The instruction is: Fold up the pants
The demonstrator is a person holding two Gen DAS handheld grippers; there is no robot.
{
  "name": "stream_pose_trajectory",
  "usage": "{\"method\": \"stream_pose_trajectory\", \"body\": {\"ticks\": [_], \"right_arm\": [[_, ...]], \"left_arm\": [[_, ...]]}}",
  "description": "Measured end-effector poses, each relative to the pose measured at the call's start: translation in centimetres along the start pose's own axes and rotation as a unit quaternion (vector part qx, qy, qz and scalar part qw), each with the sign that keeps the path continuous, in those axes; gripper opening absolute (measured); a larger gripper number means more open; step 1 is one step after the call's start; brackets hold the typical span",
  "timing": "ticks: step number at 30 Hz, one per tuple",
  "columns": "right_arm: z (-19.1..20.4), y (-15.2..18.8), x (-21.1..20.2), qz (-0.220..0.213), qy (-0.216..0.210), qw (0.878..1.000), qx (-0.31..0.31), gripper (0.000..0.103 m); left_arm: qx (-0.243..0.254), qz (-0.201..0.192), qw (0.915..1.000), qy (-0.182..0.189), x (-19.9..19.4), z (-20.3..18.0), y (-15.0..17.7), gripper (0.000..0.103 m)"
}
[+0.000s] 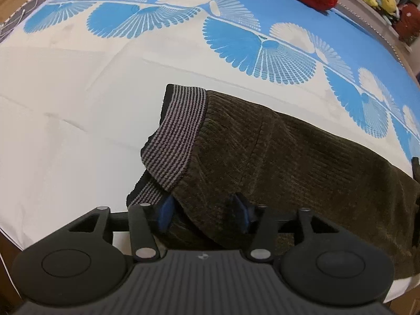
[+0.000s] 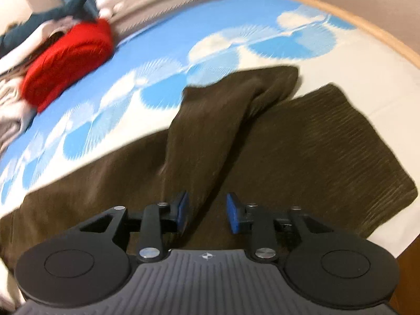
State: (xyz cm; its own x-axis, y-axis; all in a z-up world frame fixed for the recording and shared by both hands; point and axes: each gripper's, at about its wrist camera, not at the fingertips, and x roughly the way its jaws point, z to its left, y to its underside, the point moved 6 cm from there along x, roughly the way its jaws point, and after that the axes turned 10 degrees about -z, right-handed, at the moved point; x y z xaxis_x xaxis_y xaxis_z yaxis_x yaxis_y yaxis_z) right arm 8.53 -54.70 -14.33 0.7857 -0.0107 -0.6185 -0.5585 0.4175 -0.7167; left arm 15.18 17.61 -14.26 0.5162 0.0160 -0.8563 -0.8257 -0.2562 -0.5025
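The right wrist view is motion-blurred; the clothes pile (image 2: 15, 60) at upper left is perhaps laundry. The pants (image 1: 302, 157) run off the left wrist view's right edge.

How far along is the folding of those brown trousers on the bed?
Partly done. One leg of the dark brown corduroy pants already lies across the other, though loosely. Nothing is gripped: the left gripper stands open by the striped grey waistband, and the right gripper is open over the legs. Tidying the legs and folding them lengthwise remain.
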Motion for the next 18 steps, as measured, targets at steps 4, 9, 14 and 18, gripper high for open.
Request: {"method": "stream_pose_trajectory", "body": {"ticks": [4,9,14,18], "right_arm": [[0.8,-1.6,0.7,-0.04,0.005,0.999,0.017,0.045],[2.1,-2.7,2.2,-0.05,0.024,0.998,-0.022,0.057],[4.0,-2.5,5.0,-0.039,0.048,0.994,-0.087,0.057],[6.2,-2.0,6.5,-0.022,0.047,0.991,-0.123,0.066]], "left_arm": [[-0.009,0.009,0.9998,-0.018,0.9,-0.5,-0.1,0.062],[-0.018,0.019,0.9986,-0.046,1.9,-1.0,-0.3,0.063],[-0.013,0.021,0.9979,-0.061,2.3,-1.6,-0.5,0.063],[-0.008,0.02,0.998,-0.06,2.4,-1.8,-0.6,0.063]]}}
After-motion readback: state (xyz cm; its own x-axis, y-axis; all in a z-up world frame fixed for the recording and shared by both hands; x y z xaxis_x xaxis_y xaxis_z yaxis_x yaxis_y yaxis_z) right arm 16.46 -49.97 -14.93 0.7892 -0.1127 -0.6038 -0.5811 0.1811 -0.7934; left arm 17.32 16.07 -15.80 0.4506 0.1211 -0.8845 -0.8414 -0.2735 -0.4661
